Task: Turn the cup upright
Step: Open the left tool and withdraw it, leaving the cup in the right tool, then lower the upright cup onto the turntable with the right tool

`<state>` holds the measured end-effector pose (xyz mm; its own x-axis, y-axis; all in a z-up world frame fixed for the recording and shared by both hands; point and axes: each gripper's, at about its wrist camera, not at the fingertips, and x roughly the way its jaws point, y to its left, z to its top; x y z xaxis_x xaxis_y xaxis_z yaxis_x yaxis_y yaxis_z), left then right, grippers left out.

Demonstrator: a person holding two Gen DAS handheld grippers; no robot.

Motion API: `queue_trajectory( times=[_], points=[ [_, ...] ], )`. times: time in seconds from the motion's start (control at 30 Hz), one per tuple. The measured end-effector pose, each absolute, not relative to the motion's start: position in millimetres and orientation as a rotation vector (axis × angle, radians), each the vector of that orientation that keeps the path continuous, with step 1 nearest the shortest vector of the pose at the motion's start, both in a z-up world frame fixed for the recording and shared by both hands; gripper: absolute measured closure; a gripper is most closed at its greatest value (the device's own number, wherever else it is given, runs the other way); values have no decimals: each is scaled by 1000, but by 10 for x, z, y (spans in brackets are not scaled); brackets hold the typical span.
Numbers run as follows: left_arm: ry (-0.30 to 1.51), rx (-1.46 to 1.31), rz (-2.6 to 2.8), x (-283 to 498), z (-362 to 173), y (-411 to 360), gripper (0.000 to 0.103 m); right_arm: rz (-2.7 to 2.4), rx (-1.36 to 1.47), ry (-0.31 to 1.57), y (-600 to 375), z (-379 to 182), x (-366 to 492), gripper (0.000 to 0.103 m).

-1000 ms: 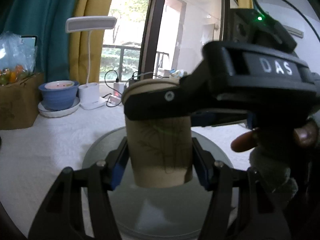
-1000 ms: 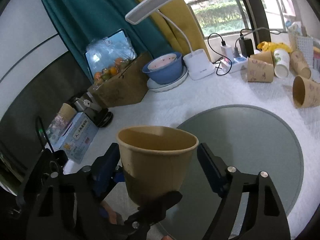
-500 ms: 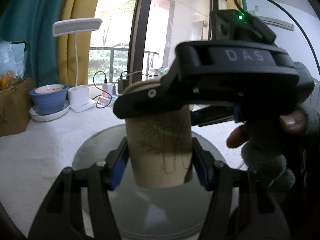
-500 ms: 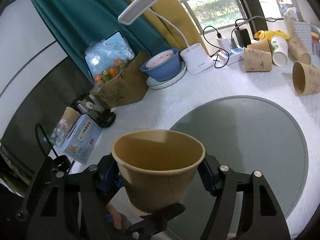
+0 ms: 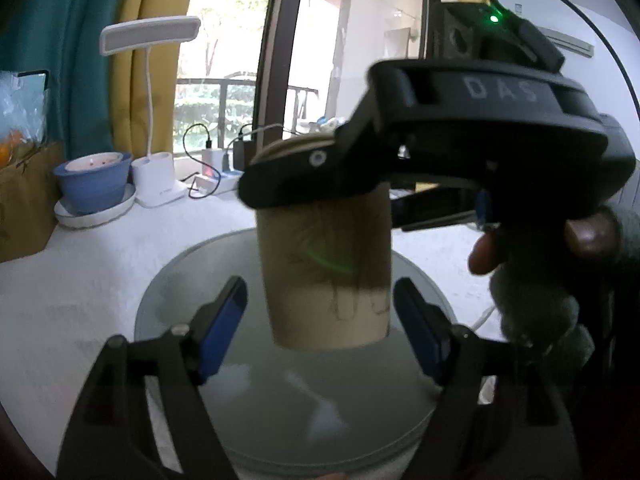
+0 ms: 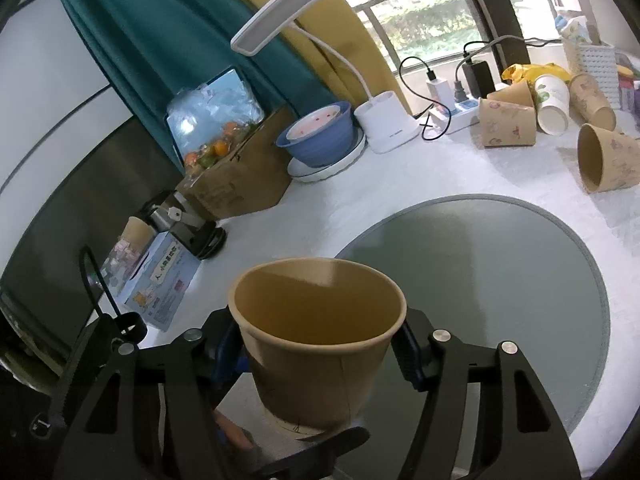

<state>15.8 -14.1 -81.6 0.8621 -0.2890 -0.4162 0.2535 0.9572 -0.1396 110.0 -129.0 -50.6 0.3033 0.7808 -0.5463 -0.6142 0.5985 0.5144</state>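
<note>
Cup (image 6: pixel 318 340), brown paper and mouth up, hangs upright in the air above a round grey mat (image 6: pixel 520 280) on a white table (image 6: pixel 400 184). The right gripper (image 6: pixel 320 354) grips it just under the rim, its blue-padded fingers (image 6: pixel 406 354) pressed against both sides. The left gripper (image 5: pixel 320 326) is spread wide around the cup's base, its pads (image 5: pixel 224 320) clear of the paper on either side. Behind stand a white desk lamp (image 6: pixel 384 120), a blue bowl (image 6: pixel 320 134) and several spare paper cups (image 6: pixel 508 124).

Paper cups: six, one held (image 6: pixel 318 340), five spare (image 6: pixel 507 125). Claws: two (image 5: pixel 320 332) (image 6: pixel 320 354). Desk lamp: one (image 6: pixel 304 36). Blue bowl: one (image 6: pixel 320 134). Cardboard box: one (image 6: pixel 240 184). Round mat: one (image 6: pixel 520 280).
</note>
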Motion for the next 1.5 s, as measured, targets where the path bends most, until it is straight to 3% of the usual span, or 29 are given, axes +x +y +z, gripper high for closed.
queue_trajectory(
  times=[0.53,0.97,1.5],
  points=[
    [567,-188,-165,110,-951,185,24,793,153,672,-1492,-463,1441,37],
    [593,-375,52,259,-968,780,24,656,-118,550,-1167,-759,1327,37],
    [617,-394,79,298,-994,798,24,609,-245,560,-990,-888,1238,36]
  ],
)
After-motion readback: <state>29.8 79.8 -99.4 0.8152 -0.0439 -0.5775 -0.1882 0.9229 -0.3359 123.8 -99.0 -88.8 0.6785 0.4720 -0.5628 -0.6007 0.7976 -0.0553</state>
